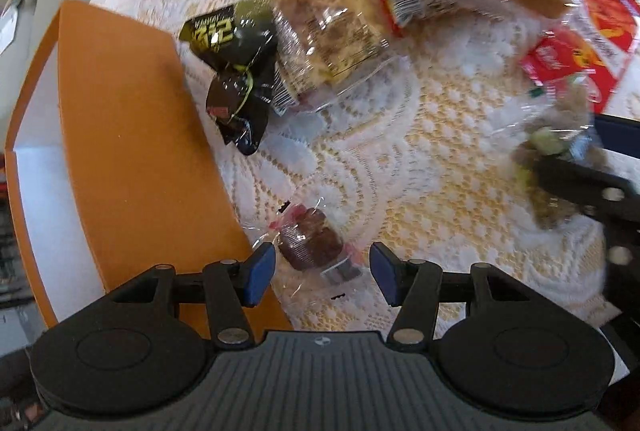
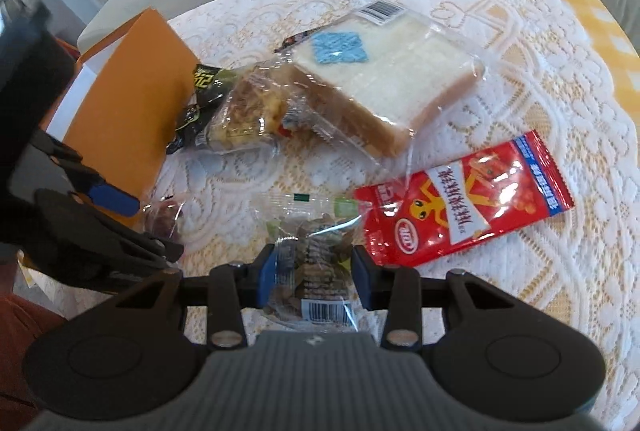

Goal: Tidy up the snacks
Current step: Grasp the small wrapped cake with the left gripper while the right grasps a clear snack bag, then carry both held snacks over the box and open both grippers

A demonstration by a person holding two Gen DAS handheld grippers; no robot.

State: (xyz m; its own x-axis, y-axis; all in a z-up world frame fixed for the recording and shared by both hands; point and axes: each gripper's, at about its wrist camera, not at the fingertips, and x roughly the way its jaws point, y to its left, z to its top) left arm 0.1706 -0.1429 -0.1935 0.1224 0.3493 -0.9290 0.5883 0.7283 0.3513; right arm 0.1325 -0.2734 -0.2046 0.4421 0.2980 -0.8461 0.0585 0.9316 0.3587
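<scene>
Two snacks are in hand at once. The small wrapped chocolate cake (image 1: pixel 310 245) lies on the lace-covered surface (image 1: pixel 460 191) between the left gripper (image 1: pixel 322 273) fingers, which stand apart, just beside the orange box (image 1: pixel 132 135). The right gripper (image 2: pixel 314 273) is clamped on a clear packet of mixed snack (image 2: pixel 310 255). Closing on the cake's body, not its loose wrapper, looks wisest.

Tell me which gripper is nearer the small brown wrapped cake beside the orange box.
Left. The left gripper is open with the small brown cake between its fingers; the right gripper is off to the side, shut on a clear snack packet.
</scene>
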